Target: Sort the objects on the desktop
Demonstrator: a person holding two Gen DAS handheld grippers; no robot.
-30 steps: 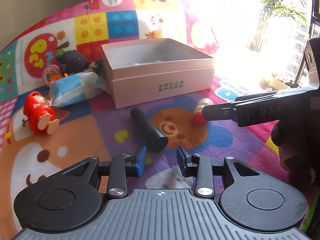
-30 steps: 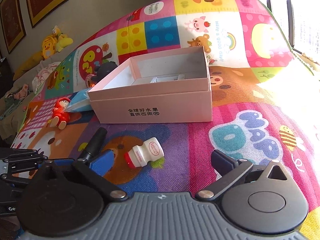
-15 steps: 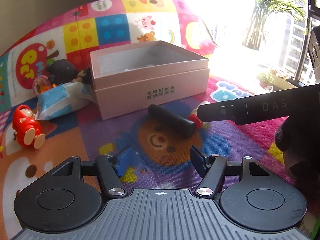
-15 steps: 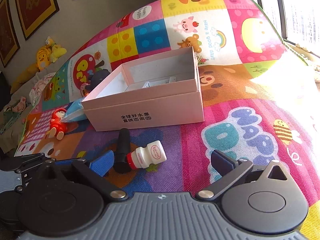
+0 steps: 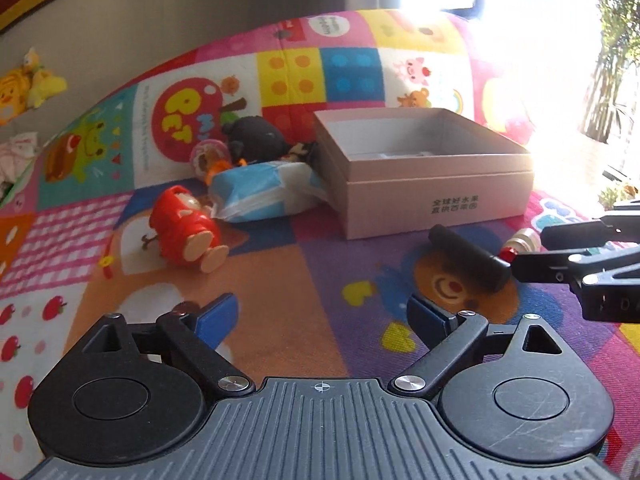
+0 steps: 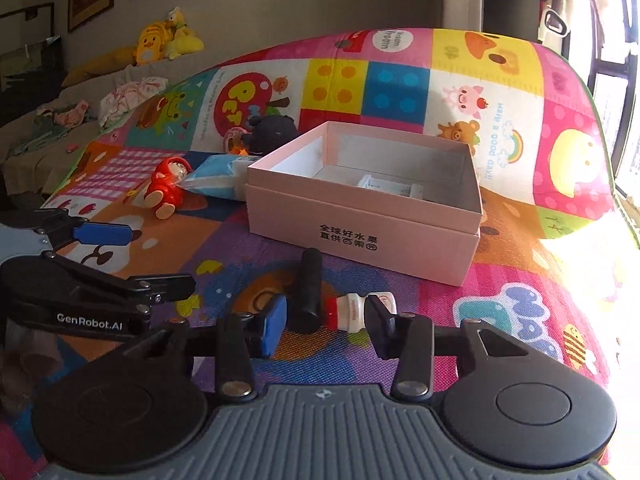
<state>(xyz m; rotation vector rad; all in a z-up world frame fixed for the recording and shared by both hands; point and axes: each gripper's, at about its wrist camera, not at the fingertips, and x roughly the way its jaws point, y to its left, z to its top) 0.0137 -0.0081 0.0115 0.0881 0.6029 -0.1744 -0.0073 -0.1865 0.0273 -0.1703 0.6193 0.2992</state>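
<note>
Pink cardboard fills the middle of the left wrist view: the open box sits on the play mat, and from this low angle only its pale inner walls and a strip of white insert show. Just left of the box lies a blue-and-white wipes pack, touching its corner, with a black plush toy behind that and a red doll further left, tipped on its back. In front of the box's right end lies a black cylinder, and at its far end a small yogurt bottle, red cap toward the cylinder. The left claw hangs spread wide over bare mat in front of the box, holding nothing. The right claw pokes in from the right edge beside the bottle.

Over to the right wrist view: the box now shows its inside, a white insert resting on the grey floor near the back wall, nothing else that I can make out. In front of the box, the right claw is partly spread, its blue pad and dark pad bracketing both the cylinder and the bottle; contact can't be confirmed. Left of the box: the wipes pack and the red doll. The left claw sits open at the left edge.
</note>
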